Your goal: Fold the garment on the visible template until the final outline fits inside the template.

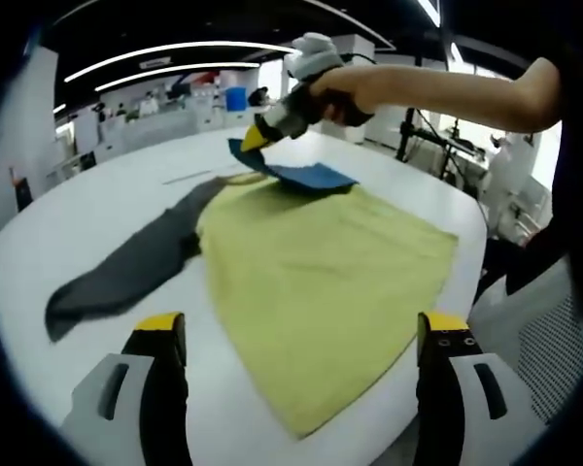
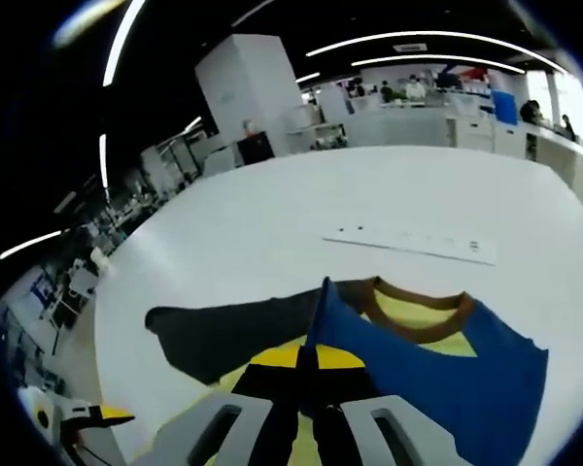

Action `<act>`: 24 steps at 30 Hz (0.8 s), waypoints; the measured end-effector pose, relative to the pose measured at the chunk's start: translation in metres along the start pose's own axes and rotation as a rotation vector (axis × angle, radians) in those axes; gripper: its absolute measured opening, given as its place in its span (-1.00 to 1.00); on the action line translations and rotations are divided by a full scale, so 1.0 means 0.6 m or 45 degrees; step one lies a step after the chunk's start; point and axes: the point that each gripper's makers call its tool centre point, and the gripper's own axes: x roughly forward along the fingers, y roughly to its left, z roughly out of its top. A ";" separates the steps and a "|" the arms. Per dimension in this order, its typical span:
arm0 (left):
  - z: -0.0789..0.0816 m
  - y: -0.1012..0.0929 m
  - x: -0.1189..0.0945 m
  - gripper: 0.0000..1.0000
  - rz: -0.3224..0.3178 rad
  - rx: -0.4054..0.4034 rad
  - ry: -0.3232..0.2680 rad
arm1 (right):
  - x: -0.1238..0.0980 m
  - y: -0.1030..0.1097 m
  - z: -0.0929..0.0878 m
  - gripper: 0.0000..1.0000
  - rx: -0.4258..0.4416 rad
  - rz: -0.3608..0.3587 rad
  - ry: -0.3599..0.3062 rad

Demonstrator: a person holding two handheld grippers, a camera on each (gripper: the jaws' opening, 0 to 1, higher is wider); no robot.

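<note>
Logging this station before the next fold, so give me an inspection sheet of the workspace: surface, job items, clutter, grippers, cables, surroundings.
Surface: white table, bare around the garment.
Job's things: yellow-green shirt lying flat, dark grey sleeve spread out, blue sleeve lifted across the brown collar.
Clutter: white strip past the collar.
Grippers: left gripper open, above the hem; right gripper shut on the blue sleeve.
Cables: nothing seen.
Surroundings: open hall, ceiling light strips, distant desks.

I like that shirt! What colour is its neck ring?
The collar is brown, seen best in the right gripper view.
</note>
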 end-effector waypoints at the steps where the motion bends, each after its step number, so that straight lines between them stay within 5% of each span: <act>1: -0.002 0.001 -0.001 0.92 0.004 -0.004 0.000 | 0.003 0.004 -0.001 -1.00 -0.010 0.004 0.004; 24: -0.018 0.010 -0.009 0.89 0.030 -0.034 0.021 | 0.053 0.083 -0.041 -1.00 -0.095 0.153 0.105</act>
